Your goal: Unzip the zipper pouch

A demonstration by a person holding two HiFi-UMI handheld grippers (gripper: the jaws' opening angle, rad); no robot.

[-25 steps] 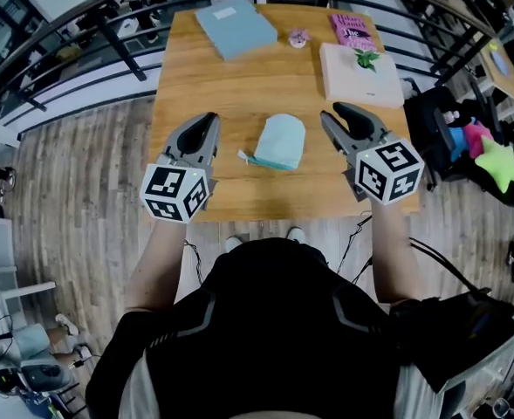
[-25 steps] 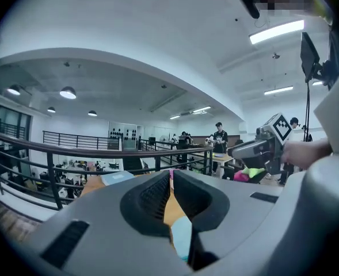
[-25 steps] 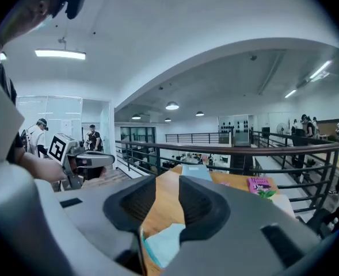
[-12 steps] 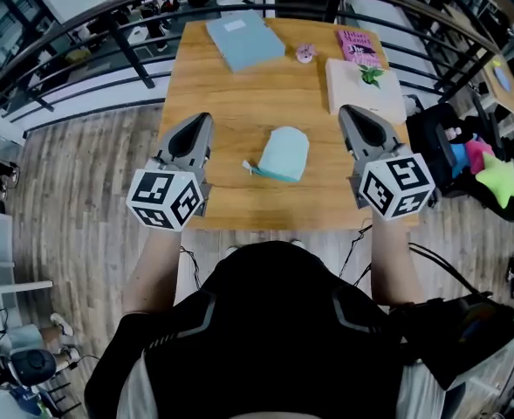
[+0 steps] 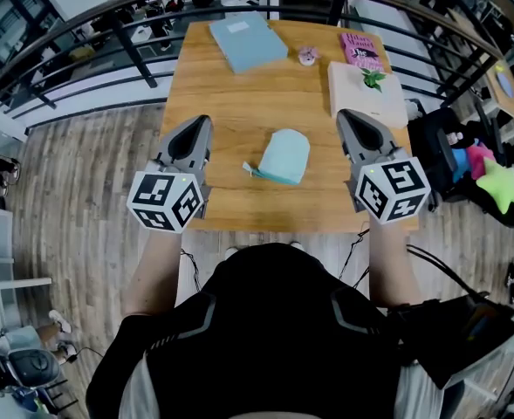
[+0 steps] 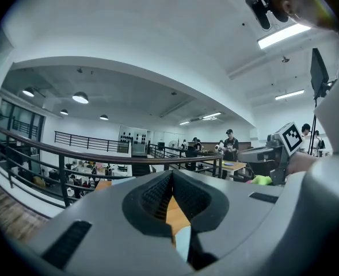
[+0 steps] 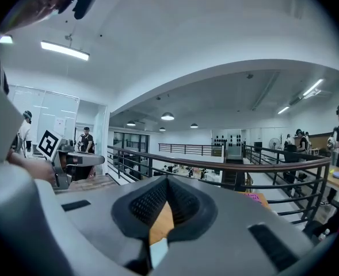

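A pale teal zipper pouch (image 5: pixel 283 156) lies near the front middle of the wooden table (image 5: pixel 239 94), its zipper edge and small pull tab (image 5: pixel 247 168) at the lower left. My left gripper (image 5: pixel 202 123) hovers to the pouch's left, shut and empty. To the pouch's right my right gripper (image 5: pixel 344 117) also hovers, shut with nothing in it. Neither touches the pouch. In the left gripper view the left gripper (image 6: pixel 170 174) points out over the railing with its tips together; the right gripper (image 7: pixel 167 181) in its own view does the same.
At the back of the table lie a blue-grey book (image 5: pixel 248 42), a small pink object (image 5: pixel 307 55), a pink book (image 5: pixel 359 49) and a white book (image 5: pixel 367 94) with a green sprig on it. A black railing (image 5: pixel 91 37) rings the table. Bags and bright toys (image 5: pixel 488 168) sit on the floor at the right.
The right gripper's jaws have closed from partly open. Both grippers have shifted slightly, and the head view has moved a little so the table sits higher and further right.
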